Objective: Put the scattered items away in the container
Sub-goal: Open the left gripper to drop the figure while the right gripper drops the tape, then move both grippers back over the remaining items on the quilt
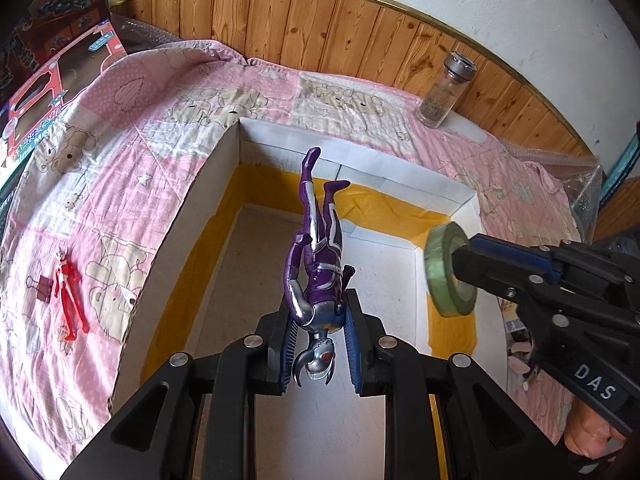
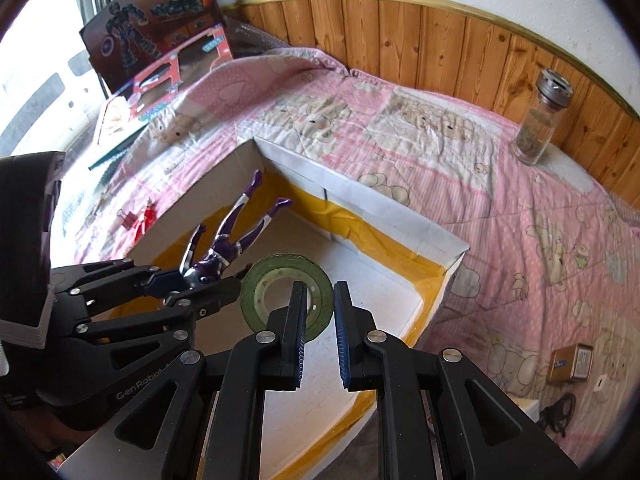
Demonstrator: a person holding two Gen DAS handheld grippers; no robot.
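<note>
Over the open box [image 1: 224, 184] on the bed [image 1: 120, 128], I am holding both loads above an interior that looks bare, so as far as I can judge nothing is packed yet. My left hand-held gripper [image 1: 320, 344] is closing its jaws on the purple figure [image 1: 318, 248], gripping it near the head and shoulders with the legs pointing toward the far wall of the box. My right hand-held gripper [image 2: 320, 332] is pinching one side of the green tape roll [image 2: 288, 294] just right of the figure; the gap between the pads looks wider than the roll's edge from its own camera, yet the roll is hanging there, so I take it as gripped. Still lying out are the glass jar [image 2: 538, 128] far right, the small brown box [image 2: 570, 366] near right, the red figure [image 1: 70, 300] and the red binder clip [image 1: 42, 288] left of the box. The box's near wall is being hidden by my grippers, and the dark cord [image 2: 558, 412] at the near right is too small to identify.
</note>
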